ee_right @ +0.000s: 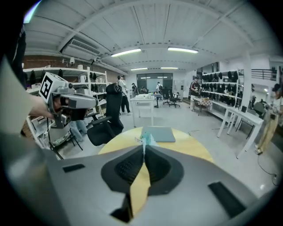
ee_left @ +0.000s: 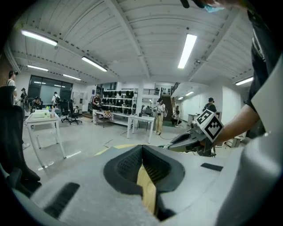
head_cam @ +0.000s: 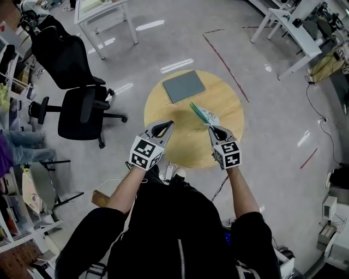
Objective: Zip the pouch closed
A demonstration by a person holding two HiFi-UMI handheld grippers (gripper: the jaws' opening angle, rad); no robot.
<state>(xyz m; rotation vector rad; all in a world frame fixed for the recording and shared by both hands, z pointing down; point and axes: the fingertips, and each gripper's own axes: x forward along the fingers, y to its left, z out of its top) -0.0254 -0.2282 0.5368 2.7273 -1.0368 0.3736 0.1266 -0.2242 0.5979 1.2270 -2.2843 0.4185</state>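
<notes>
The pouch (head_cam: pixel 204 114) is a slim green and white bag, lifted above the round wooden table (head_cam: pixel 180 150) and slanting up to the left. My right gripper (head_cam: pixel 211 127) is shut on its near end. In the right gripper view the pouch (ee_right: pixel 145 140) shows edge-on, sticking out past the closed tips of that gripper (ee_right: pixel 144 148). My left gripper (head_cam: pixel 169 123) hangs over the table's near left part, a short way left of the pouch, shut with nothing in it. The left gripper view shows its jaws (ee_left: pixel 142 148) pressed together and the right gripper (ee_left: pixel 194 139) off to the right.
A flat grey mat (head_cam: pixel 184 86) lies on the far side of the table. A black office chair (head_cam: pixel 76 103) stands to the left on the floor. White tables (head_cam: pixel 106 16) stand further back, and a cable runs on the floor at the right.
</notes>
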